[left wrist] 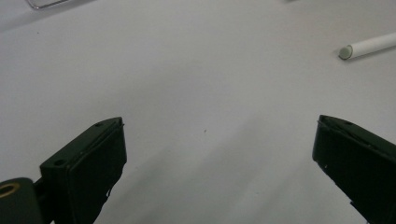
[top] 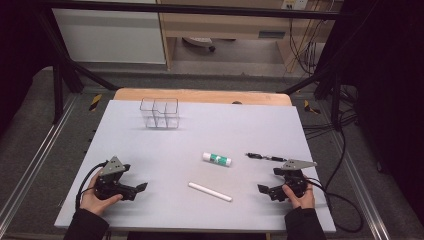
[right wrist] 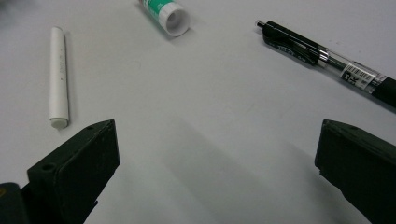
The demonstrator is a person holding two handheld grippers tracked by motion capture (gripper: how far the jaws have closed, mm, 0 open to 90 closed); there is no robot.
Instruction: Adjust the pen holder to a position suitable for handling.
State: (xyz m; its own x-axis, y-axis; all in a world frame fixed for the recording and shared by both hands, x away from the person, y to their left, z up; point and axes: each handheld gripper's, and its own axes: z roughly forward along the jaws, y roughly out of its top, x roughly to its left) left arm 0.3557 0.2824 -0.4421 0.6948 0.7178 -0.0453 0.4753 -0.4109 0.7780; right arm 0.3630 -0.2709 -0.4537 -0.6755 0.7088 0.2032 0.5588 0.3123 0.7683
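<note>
Resting low on the worktop (top: 165, 150) near its front edge, one gripper in each hand: left gripper (top: 131, 189) by the front left corner, right gripper (top: 267, 190) by the front right corner, both pointing inward toward the middle. Gripped from behind by the left hand (top: 97, 197) and the right hand (top: 299, 196), dark sleeves entering from the front edge, a cable trailing off each gripper. Jaws spread wide on both, nothing between them, bare worktop showing in the gap in each gripper view.

Lying between the two grippers, toward the front: white stick (top: 210, 191), plain, no writing legible, slanted, well apart from either gripper; seen again in the right gripper view (right wrist: 59, 77) and, by its capped end, in the left gripper view (left wrist: 369, 45). Just behind it, near the middle: glue stick (top: 217, 159), white with a green label, printing too small to read; its white end faces the right gripper view (right wrist: 167, 13). Behind the right gripper, near the right edge: black pen (top: 265, 157), clear barrel with a white barcode sticker (right wrist: 359, 77), characters on it not readable.

Standing upright near the back edge, left of centre: clear organiser (top: 159, 113), divided into compartments, nothing visible inside.
</note>
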